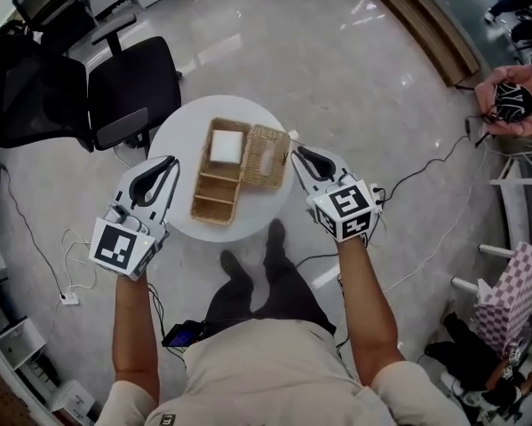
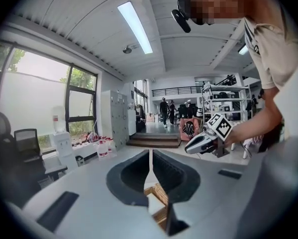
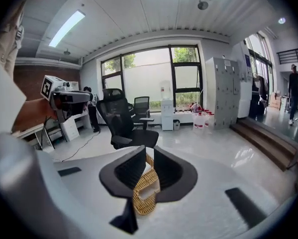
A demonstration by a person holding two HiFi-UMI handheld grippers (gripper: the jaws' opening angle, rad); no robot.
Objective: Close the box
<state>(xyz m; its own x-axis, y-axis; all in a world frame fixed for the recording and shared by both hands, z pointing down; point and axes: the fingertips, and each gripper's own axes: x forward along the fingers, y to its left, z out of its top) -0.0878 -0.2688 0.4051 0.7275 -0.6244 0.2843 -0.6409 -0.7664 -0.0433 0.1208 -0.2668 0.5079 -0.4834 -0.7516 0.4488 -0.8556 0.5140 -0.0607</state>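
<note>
the wicker box (image 1: 219, 185) lies open on the round table (image 1: 172, 145). your right gripper (image 1: 297, 156) is at the edge of its lid (image 1: 267, 156).

Setting: open-plan office/lab space. Evidence: black swivel chairs (image 1: 131, 89), grey lockers (image 3: 222, 91), water dispenser (image 3: 166, 109), ceiling strip lights (image 2: 135, 27), storage racks (image 2: 214, 101).

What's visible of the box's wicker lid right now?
The lid is a rectangular panel of tan woven wicker. It is swung open and lies roughly flat on the round white table, alongside the long side of the box that faces the right gripper. A pale patch shows at its middle. The gripper sits at the lid's outer edge, jaws slightly apart with wicker between them. No firm grip is evident.
</note>
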